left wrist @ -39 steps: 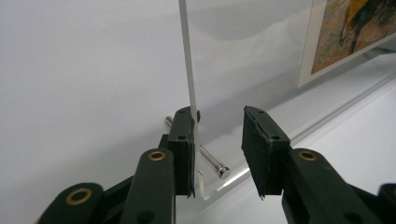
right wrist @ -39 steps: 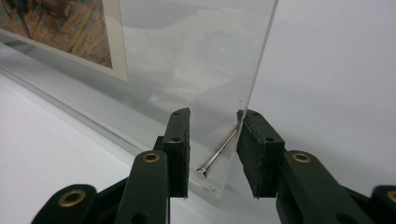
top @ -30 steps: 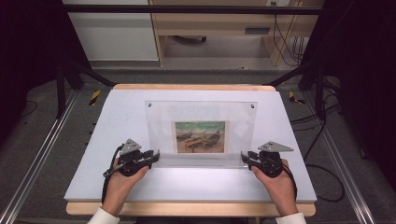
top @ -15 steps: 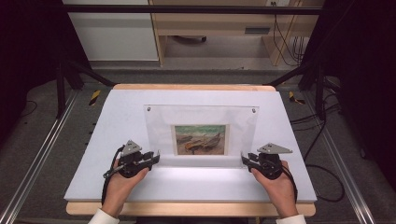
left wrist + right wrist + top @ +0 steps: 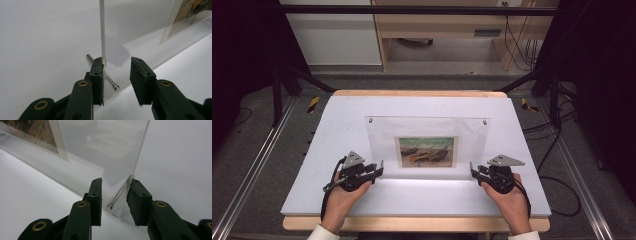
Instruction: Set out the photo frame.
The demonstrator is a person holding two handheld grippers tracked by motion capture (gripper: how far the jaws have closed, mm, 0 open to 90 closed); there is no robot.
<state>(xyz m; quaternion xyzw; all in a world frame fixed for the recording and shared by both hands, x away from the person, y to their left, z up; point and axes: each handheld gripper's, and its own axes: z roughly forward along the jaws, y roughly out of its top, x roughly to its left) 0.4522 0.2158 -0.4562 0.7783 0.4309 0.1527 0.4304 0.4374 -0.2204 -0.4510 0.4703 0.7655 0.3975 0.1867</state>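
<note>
The clear acrylic frame (image 5: pixel 427 145) stood upright between the left gripper (image 5: pixel 379 169) and right gripper (image 5: pixel 473 171); both sets of jaws straddled its bottom corners, 1 pad touching, not clamped. A nudge could topple it.

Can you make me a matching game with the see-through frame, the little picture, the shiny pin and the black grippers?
Things:
1. clear frame
2. boat picture
3. metal pin
4. left gripper and right gripper

Places or states:
A. sticks out through the frame's bottom corner
B. stands up on the white table
C. one at each bottom corner of the frame
D. sits inside the see-through sheet, in the middle

Pairs: 1-B, 2-D, 3-A, 4-C
</note>
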